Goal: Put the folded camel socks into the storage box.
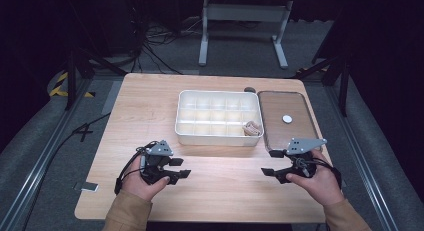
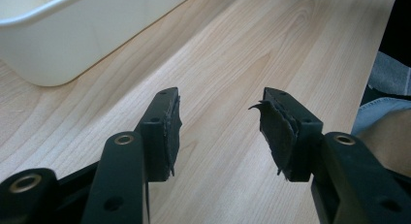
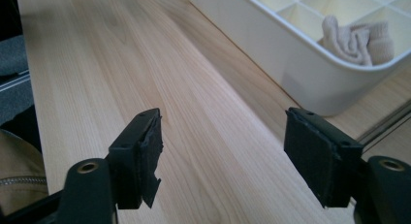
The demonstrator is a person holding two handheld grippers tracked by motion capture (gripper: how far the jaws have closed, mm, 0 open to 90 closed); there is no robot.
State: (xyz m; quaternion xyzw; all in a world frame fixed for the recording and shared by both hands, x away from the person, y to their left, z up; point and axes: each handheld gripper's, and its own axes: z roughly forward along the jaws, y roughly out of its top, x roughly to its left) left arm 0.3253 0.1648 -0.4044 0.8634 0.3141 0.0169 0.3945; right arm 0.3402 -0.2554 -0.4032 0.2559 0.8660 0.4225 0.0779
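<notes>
On the near half of the pale wooden table (image 1: pixel 150 111), at the left, the left gripper (image 1: pixel 181 168) rests low in the person's left hand (image 1: pixel 141 183), a cable looping off its back and a grey three-cornered plate on top. Its jaws stand wide apart with bare wood grain between them and nothing held; the left gripper view shows the black pads (image 2: pixel 278 132) frayed, one peeling at its upper edge. No object lies between this gripper and the white compartment tray (image 1: pixel 186 131), which sits just beyond it, mid-table. That tray is smooth, glossy plastic with rounded corners and thin dividers forming a grid of cells. A rolled beige sock (image 1: pixel 251 128), soft and ribbed, lies in the cell at the tray's near right corner, close above the right gripper. Touching the tray's right side is a flat brown lid (image 1: pixel 275 122), rectangular with rounded corners and a raised rim, a small white disc (image 1: pixel 287 119) on its middle. Near the lid's front edge, the right gripper (image 1: pixel 271 162) points leftward from the right hand (image 1: pixel 316 180), jaws spread wide and empty over the tabletop. Beyond the table, grey carpet, trailing cables and a white metal frame stand well apart
</notes>
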